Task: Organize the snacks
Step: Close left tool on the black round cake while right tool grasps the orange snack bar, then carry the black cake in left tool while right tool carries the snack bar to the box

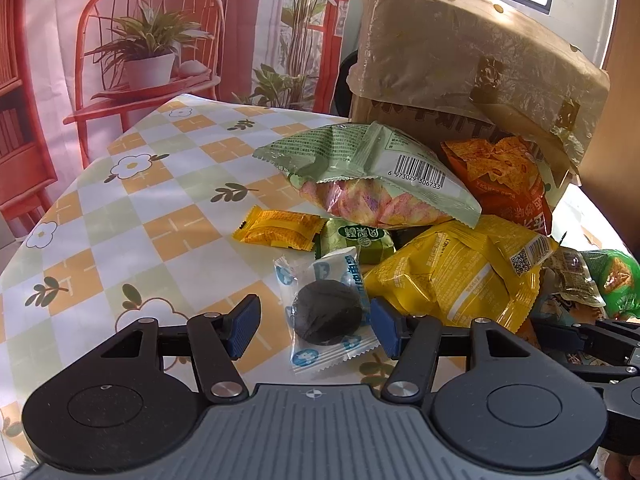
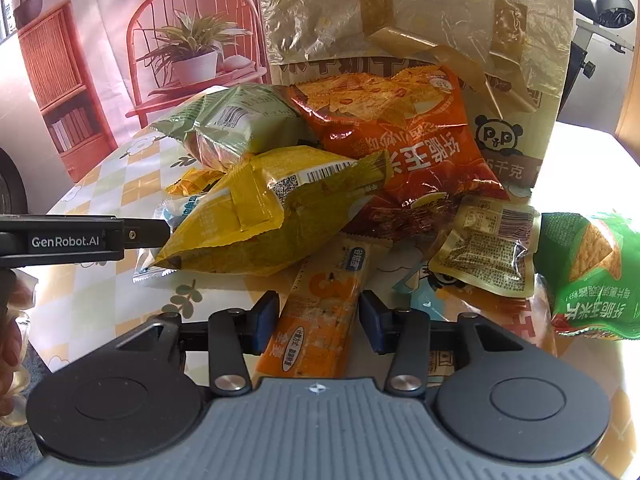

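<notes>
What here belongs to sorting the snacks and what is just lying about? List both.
Job:
dark round sweet in clear wrapper, between the left gripper fingers
orange cereal bar, between the right gripper fingers
yellow bag
pale green bag
orange-red chip bag
green chip bag

Lying about:
checked tablecloth
taped panda carton
red-chair backdrop

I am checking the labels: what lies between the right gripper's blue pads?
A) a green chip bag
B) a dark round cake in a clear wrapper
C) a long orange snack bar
C: the long orange snack bar lies between the right gripper pads.
</notes>
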The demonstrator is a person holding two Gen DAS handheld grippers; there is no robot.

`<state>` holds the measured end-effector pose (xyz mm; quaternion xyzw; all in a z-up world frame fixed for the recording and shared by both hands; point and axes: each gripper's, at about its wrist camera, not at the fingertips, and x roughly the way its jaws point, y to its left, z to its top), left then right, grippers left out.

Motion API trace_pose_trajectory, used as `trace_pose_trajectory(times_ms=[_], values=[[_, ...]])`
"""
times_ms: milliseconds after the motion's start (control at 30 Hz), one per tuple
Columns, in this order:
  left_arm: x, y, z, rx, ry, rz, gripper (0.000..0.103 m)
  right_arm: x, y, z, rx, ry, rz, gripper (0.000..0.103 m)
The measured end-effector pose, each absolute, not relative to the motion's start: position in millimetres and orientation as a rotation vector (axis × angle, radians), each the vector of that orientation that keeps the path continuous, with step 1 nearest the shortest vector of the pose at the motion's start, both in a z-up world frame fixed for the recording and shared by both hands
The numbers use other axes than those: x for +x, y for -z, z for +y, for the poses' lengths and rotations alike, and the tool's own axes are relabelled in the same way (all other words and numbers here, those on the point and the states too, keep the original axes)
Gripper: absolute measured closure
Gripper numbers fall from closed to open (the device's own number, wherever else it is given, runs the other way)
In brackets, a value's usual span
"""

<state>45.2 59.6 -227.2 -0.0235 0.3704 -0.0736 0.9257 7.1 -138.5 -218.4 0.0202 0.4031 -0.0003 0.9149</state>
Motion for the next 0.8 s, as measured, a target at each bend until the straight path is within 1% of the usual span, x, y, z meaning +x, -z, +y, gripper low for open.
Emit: trace_pose_trajectory(times_ms=[400,467,533,800], values=[[73,251,55,-0.070,0.076,0.799,0.041,1,220,-138,0.026,-0.013,0.794,0.059],[68,251,55,-0.036,0.078,0.789,0.051,1,221,-139,0.028,-0.013,0.788,0.060],[61,249,58,-0.042,0.080,0.784,0.053,1,221,-138,0.023,-0.008,0.784,0.060],[44,245,71,-0.069,0.033,0.763,0.054,6,227,-133,-0.028,0.004,0.776,0.059]])
